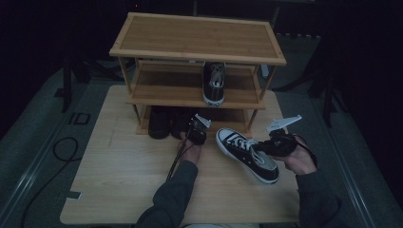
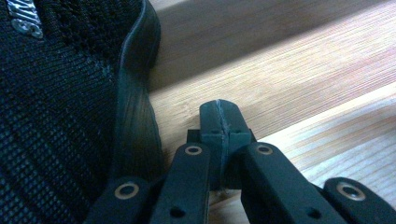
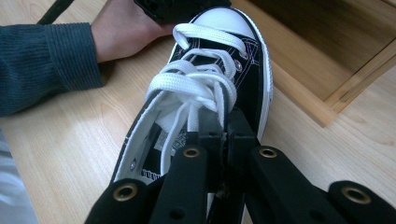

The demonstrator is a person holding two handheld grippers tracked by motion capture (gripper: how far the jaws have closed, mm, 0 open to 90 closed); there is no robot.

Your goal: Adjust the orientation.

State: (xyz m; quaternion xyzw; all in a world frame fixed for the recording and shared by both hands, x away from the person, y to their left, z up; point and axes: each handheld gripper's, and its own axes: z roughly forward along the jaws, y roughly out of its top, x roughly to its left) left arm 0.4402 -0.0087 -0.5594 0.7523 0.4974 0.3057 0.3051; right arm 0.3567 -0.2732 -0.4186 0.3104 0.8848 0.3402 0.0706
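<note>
A black canvas sneaker with white laces and toe cap (image 1: 247, 154) (image 3: 210, 70) lies in front of the rack, toe toward the rack's lower left. My right gripper (image 1: 272, 145) (image 3: 226, 126) is shut on the side wall of its opening, near the laces. Whether the sole rests on the table I cannot tell. The matching sneaker (image 1: 214, 83) stands on the middle shelf, toe toward me. My left gripper (image 1: 196, 134) (image 2: 220, 116) is shut with nothing in it, low at the bottom shelf, right beside a black mesh shoe (image 2: 56, 93) (image 1: 183, 123).
The three-tier bamboo shoe rack (image 1: 197, 35) stands at the back of the light wooden table (image 1: 123, 180). A second black shoe (image 1: 159, 124) sits on the bottom shelf at the left. The left hand (image 3: 121, 32) and dark sleeve (image 3: 42, 60) lie close to the sneaker's toe.
</note>
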